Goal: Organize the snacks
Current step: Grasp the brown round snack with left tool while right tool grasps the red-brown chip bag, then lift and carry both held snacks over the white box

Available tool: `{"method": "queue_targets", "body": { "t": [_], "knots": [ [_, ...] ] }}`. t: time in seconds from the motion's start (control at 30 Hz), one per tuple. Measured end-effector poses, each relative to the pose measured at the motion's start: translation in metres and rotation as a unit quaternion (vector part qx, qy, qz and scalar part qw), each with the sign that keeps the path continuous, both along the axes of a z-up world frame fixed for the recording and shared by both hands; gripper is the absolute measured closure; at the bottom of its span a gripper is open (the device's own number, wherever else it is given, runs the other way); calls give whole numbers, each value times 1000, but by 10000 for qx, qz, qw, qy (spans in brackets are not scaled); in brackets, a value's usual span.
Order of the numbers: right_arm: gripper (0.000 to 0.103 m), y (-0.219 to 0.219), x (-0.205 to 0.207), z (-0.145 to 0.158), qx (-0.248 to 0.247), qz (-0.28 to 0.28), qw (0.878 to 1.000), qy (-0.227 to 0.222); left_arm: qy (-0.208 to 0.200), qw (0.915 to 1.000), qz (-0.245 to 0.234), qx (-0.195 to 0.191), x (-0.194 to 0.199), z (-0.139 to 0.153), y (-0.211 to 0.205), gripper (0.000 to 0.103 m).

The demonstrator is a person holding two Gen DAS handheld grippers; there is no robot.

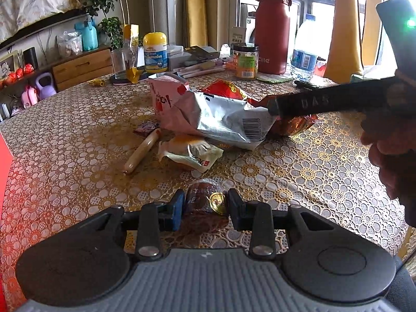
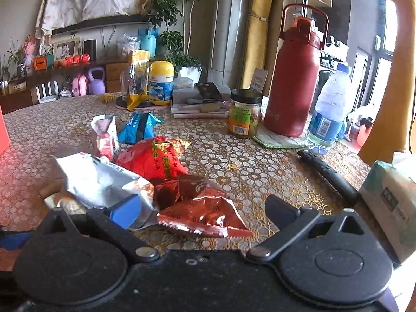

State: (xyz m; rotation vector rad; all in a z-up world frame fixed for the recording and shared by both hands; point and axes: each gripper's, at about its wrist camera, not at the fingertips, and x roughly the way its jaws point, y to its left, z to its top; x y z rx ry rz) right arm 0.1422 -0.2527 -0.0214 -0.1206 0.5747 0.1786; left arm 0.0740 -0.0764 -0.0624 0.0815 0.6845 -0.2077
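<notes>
My left gripper (image 1: 205, 204) is shut on a small brown wrapped snack with a gold sticker (image 1: 204, 197), low over the patterned tablecloth (image 1: 65, 135). Beyond it lie a sausage stick (image 1: 141, 150), a wrapped bun packet (image 1: 192, 153), a small dark red candy (image 1: 145, 127) and a big silver bag (image 1: 223, 119). My right gripper (image 2: 204, 205) is open wide around a crumpled copper-red foil packet (image 2: 200, 208). Its blue pad (image 2: 124, 210) rests against the silver bag (image 2: 98, 179). A red bag (image 2: 156, 158), a pink-white pouch (image 2: 106, 135) and blue packets (image 2: 137, 127) lie behind.
At the table's far side stand a red flask (image 2: 293, 78), a water bottle (image 2: 327, 111), a jar (image 2: 244, 114), a yellow gummies bottle (image 2: 160, 83) and stacked boxes (image 2: 197, 96). A black stick (image 2: 327, 174) and a tissue pack (image 2: 392, 197) lie at the right. A red edge (image 1: 4, 182) shows at the left.
</notes>
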Motion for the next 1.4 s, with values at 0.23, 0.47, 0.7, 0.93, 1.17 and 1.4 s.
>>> {"method": "queue_targets", "body": {
  "t": [0.23,0.47,0.7,0.93,1.17,1.4],
  "knots": [
    [11,-23,22,-4,1003,-292,9936,419,17,10000,24,-62,-1,3,4,69],
    [27,-35,32,-8,1467,-448,9859,672,-37,9999,33,-112,-2,8,7,69],
    [32,-23,34,-21,1085,-258,9897,897,-105,9999,19,-76,-6,14,7,68],
    [54,-20,18,-19,1097,-240,9913,690,-250,9995,127,-114,-15,22,14,69],
    [55,-24,-11,-13,1325,-438,9885,584,-466,9986,234,-125,-31,38,25,69],
    [55,-21,-53,10,1495,-455,9873,285,-731,9960,483,-175,-51,61,46,69]
  ]
}}
